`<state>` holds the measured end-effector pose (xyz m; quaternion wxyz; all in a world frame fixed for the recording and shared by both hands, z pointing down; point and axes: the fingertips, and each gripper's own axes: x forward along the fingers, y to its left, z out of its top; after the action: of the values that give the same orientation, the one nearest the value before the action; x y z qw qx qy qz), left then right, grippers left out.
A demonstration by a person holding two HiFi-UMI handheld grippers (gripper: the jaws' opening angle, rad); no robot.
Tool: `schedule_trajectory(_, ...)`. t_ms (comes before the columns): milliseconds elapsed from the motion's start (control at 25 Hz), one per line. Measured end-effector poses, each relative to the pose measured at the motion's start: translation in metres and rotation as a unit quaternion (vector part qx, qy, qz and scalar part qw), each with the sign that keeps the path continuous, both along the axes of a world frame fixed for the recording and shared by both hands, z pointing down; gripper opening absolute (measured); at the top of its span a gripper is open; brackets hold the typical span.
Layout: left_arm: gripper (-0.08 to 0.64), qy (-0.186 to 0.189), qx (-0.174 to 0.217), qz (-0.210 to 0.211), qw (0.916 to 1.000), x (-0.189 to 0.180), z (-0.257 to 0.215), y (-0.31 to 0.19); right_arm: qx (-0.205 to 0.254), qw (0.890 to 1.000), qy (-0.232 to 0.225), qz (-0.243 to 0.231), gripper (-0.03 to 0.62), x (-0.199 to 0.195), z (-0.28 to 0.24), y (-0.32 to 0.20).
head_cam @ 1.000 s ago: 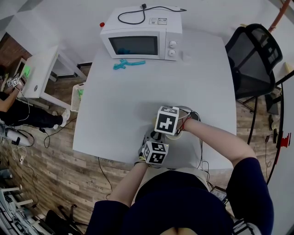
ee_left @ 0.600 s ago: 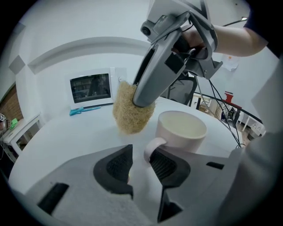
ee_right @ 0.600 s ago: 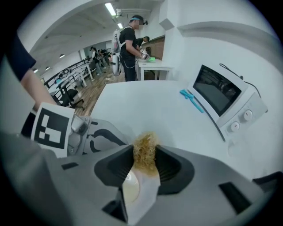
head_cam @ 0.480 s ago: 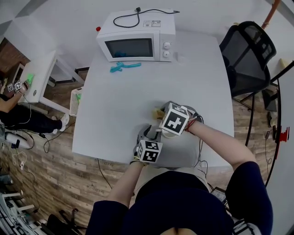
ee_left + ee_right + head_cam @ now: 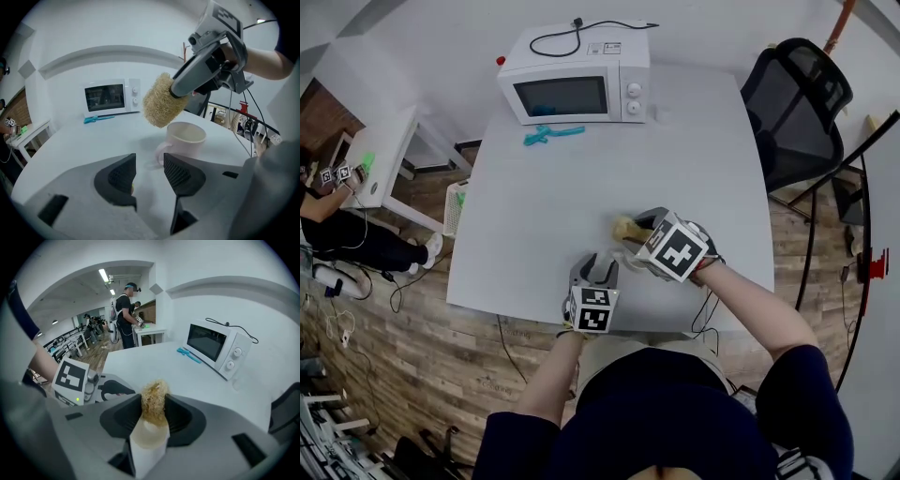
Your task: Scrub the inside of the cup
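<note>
Pink cup point(image 5: 186, 137), mostly hid under R hand-held gripper point(image 5: 154, 417), loofah point(image 5: 154, 398) clamped

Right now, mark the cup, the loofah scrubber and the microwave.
cup point(image 5: 186, 148): left gripper view, on its outer wall.
loofah scrubber point(image 5: 161, 107): left gripper view, on its fibrous head.
microwave point(image 5: 565, 96): head view, on its door window.

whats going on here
A person works with two hand-held grippers at a white table. The right hand-held gripper clamps a scrubber, held in the air just above the cup, not inside it. The left hand-held gripper is opening, nothing between its jaws; the cup stands free on the table.
</note>
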<state>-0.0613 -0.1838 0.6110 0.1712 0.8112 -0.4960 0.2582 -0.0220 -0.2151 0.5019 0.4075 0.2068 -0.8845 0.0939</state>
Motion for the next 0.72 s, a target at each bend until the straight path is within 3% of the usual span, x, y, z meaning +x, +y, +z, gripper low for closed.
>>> schedule_trajectory(80,0.179,0.012,0.013,-0.014,0.9997,-0.004,-0.012,0.004,0.0,0.999,-0.032,0.021,0.158,0.002,-0.008,0.007)
schedule_trajectory(280,0.055,0.033,0.056,-0.049,0.9967,-0.011,-0.055,0.012,0.013,0.991,-0.103,0.082,0.158,0.014,-0.023,0.02)
schedule_trajectory(400,0.034,0.059,0.07,-0.064,0.9937,-0.015,-0.071,0.017,0.018,0.984,-0.138,0.109,0.158,0.02,-0.029,0.029)
schedule_trajectory(720,0.018,0.129,0.066,-0.037,0.9888,0.009,-0.103,0.031,0.05,0.963,-0.198,0.176,0.158,0.04,-0.047,0.056)
